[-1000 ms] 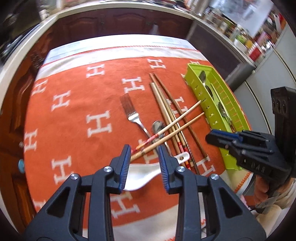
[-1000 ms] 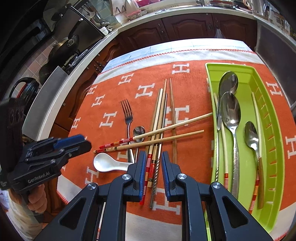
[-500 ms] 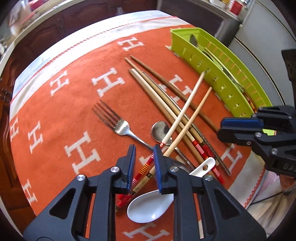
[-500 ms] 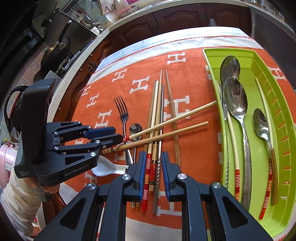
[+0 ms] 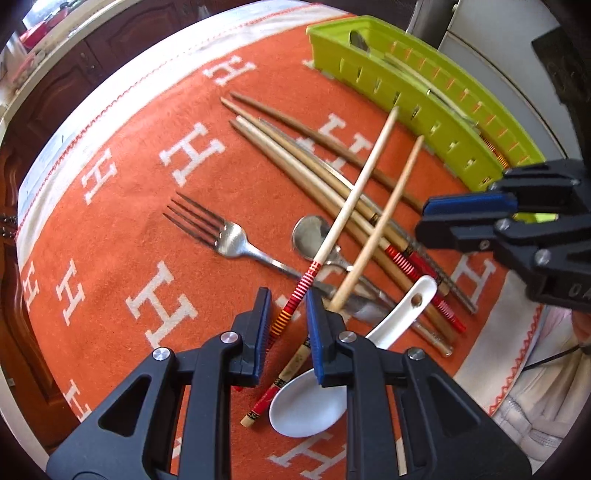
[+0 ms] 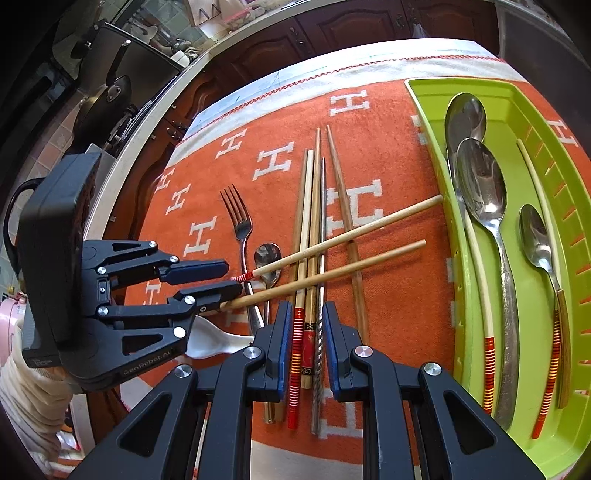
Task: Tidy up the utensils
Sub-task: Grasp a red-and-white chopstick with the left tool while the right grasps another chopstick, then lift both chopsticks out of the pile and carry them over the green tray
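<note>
Several chopsticks lie on the orange cloth (image 5: 122, 229). Two pale chopsticks cross the others: one with a red-striped end (image 5: 343, 218) (image 6: 351, 236) and a plain one (image 5: 384, 218) (image 6: 332, 275). My left gripper (image 5: 287, 306) (image 6: 225, 280) is open, its jaws either side of the red-striped chopstick's handle, low over the cloth. My right gripper (image 6: 304, 325) (image 5: 424, 218) is open over the handle ends of the lengthwise chopsticks (image 6: 310, 229). A fork (image 5: 221, 236), a small metal spoon (image 5: 312, 236) and a white ceramic spoon (image 5: 314, 398) lie among them. The green tray (image 6: 432, 122) (image 5: 406, 99) holds spoons and chopsticks.
The cloth covers a table with a white border (image 5: 166, 70). Dark wooden cabinets (image 6: 332, 33) stand behind, and a counter with pans (image 6: 110, 96) is at the left. The person's sleeve (image 6: 29, 398) is at the table's near edge.
My left gripper has moved forward and down until its jaws straddle the red-striped chopstick. Its jaws have narrowed since a second ago. My right gripper has barely moved.
</note>
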